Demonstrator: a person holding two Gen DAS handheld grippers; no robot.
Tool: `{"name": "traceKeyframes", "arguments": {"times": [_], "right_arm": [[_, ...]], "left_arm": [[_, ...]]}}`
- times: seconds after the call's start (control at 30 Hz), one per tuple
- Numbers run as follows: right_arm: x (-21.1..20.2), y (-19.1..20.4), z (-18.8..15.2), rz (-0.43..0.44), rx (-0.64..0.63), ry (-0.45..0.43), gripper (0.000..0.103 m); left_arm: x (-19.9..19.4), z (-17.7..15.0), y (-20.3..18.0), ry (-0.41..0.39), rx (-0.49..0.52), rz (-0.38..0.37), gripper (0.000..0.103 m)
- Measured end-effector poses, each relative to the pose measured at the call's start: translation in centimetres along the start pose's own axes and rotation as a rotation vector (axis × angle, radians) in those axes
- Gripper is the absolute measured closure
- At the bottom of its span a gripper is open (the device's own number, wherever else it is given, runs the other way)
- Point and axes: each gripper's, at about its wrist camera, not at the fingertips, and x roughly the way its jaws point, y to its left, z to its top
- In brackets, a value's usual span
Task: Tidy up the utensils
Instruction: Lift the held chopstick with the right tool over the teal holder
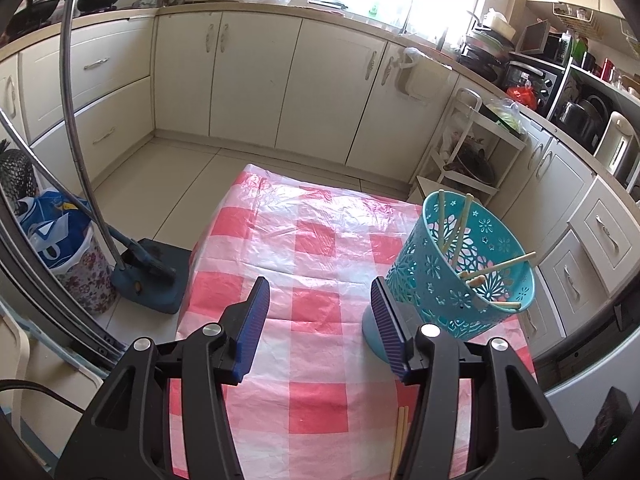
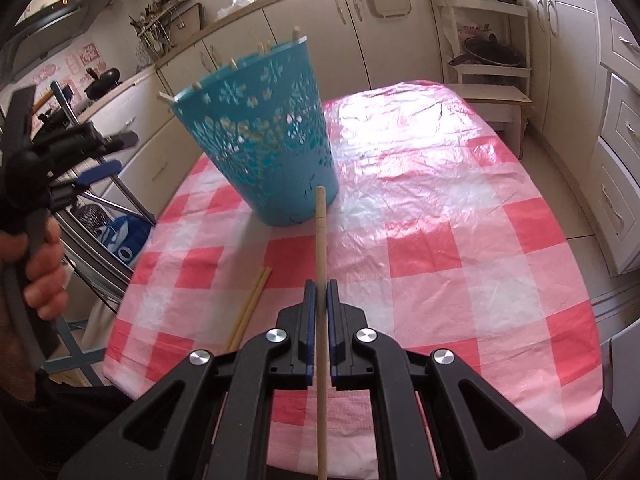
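A teal perforated basket (image 2: 272, 136) stands on the pink checked tablecloth (image 2: 440, 216) with several wooden chopsticks (image 1: 456, 228) inside it. My right gripper (image 2: 321, 286) is shut on one wooden chopstick (image 2: 320, 240), whose tip points at the basket's base. Two more chopsticks (image 2: 250, 308) lie side by side on the cloth to the left of it; they also show in the left wrist view (image 1: 400, 440). My left gripper (image 1: 320, 304) is open and empty above the table, the basket (image 1: 460, 276) just right of its right finger. It also shows at the left edge of the right wrist view (image 2: 100, 156).
Cream kitchen cabinets (image 1: 256, 80) surround the table. A white shelf rack (image 1: 472, 152) stands beyond the table's far corner. A blue dustpan with a broom (image 1: 148, 276) and a floral bin (image 1: 80, 272) sit on the floor at the left.
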Motion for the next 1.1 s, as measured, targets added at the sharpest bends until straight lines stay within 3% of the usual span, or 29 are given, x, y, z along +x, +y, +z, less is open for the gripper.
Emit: {"name": "traceKeyframes", "arguments": {"times": [0.37,1.1], "right_arm": [[-3.5,0.6,2.6,0.076,0.028,-0.069,0.097],[-5.1,2.6,5.2,0.144,0.025,-0.114,0.097]], "left_arm": [[0.3,0.1,-0.2,0.005,0.001,0.004,0.052],[0.4,0.3,0.9,0.005,-0.031,-0.006,0.051]]}}
